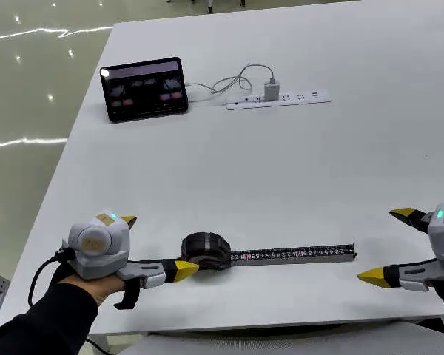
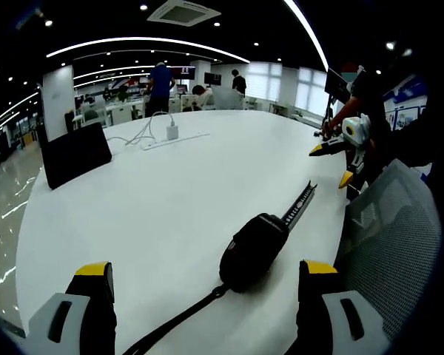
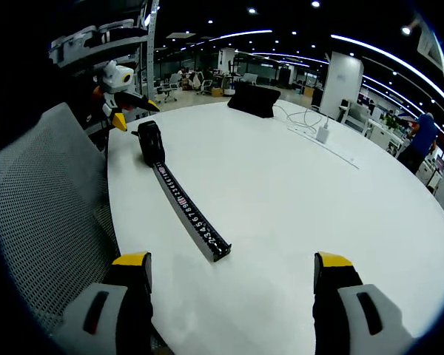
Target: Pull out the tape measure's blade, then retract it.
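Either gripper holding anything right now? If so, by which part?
Nothing is held. The left gripper and right gripper are both open; the tape measure lies on the table, blade out.

Opposed gripper views sharing tape measure [image 2: 255,248]

Open-plan office interior.
Light strips [image 2: 148,39] are reflecting off the glossy floor [image 1: 29,89]; the white table [image 1: 281,170] is carrying a tablet [image 1: 144,89] and power strip [image 1: 296,97]; a mesh chair [image 3: 52,192] is standing alongside.
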Demonstrator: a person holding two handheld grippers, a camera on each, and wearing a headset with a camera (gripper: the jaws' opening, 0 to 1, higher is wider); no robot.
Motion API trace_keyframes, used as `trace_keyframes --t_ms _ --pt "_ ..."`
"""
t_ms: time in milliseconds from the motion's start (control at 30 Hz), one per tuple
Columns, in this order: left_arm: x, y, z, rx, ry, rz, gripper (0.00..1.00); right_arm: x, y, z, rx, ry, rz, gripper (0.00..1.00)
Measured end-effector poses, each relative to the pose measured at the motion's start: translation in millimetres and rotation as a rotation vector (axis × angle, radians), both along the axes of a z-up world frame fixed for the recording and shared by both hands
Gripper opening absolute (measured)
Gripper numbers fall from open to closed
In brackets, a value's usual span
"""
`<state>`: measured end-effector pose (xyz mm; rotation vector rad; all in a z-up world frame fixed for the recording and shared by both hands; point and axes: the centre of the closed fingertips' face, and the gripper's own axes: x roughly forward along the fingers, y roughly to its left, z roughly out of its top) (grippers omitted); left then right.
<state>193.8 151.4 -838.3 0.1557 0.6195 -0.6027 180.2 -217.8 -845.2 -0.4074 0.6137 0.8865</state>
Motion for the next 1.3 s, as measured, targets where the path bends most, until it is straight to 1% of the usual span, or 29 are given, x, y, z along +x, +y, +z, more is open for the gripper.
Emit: trace_keyframes --t_ms 100,133,200,233,267,367,467,600,667,800,900,967,1067,1133,1167,1233,1300 --pt "-4.2 7.3 -0.9 0.011 0.0 0.009 1.0 -5.0 -7.1 2.2 0.005 -0.002 -0.014 0.9" --pt "-7.7 8.9 1.4 -0.003 0.006 0.018 1.0 -6.9 -10.1 3.1 0.004 -0.004 -0.018 0.92" --pt "-12.4 10.4 4.3 -0.015 0.003 0.023 1.0 -9.6 -15.0 5.4 0.006 -0.007 -0.03 0.94" --pt "-15.8 10.9 5.5 -0.031 0.001 0.021 1.0 -11.9 -18.3 7.7 0.016 -0.01 -0.042 0.95" --pt "-17.9 12.4 6.2 -0.034 0.0 0.022 1.0 -13.7 -20.5 8.6 0.023 -0.01 -0.051 0.95" --pt "-24.1 15.0 8.2 -0.03 0.004 0.023 1.0 -20.4 -27.5 9.1 0.025 -0.006 -0.072 1.0" --pt "-27.8 18.5 8.0 -0.032 0.014 0.034 1.0 -29.7 -36.3 9.8 0.033 0.006 -0.096 1.0" --pt "-31.9 17.2 6.3 -0.024 0.023 0.028 1.0 -40.3 -46.4 4.5 0.012 0.017 -0.095 1.0" --pt "-32.4 14.6 6.0 -0.018 0.021 0.014 1.0 -43.2 -49.1 3.6 0.004 0.018 -0.094 1.0" --pt "-30.1 14.1 7.0 -0.016 0.024 0.011 1.0 -42.7 -51.9 5.4 0.004 0.013 -0.1 1.0" --pt "-29.6 11.0 5.0 -0.021 0.049 0.009 1.0 -41.5 -51.7 9.7 0.004 0.006 -0.099 1.0" --pt "-28.8 8.5 9.0 -0.015 0.035 0.008 1.0 -41.2 -50.5 10.8 0.001 0.011 -0.091 1.0" --pt "-27.0 6.0 11.6 -0.029 0.031 0.012 1.0 -39.6 -50.3 11.6 -0.02 0.003 -0.075 1.0" --pt "-25.6 4.0 12.9 -0.057 0.031 0.022 1.0 -36.5 -50.1 12.9 -0.012 0.005 -0.074 1.0" --pt "-25.6 2.7 13.4 -0.073 0.036 0.025 1.0 -36.8 -48.1 12.5 -0.015 0.014 -0.066 1.0" --pt "-23.7 0.3 16.4 -0.08 0.03 0.035 1.0 -39.5 -44.2 9.6 -0.043 0.032 -0.029 1.0" --pt "-20.5 -3.0 18.1 -0.087 0.032 0.048 1.0 -36.9 -40.3 11.5 -0.046 0.025 -0.013 1.0"
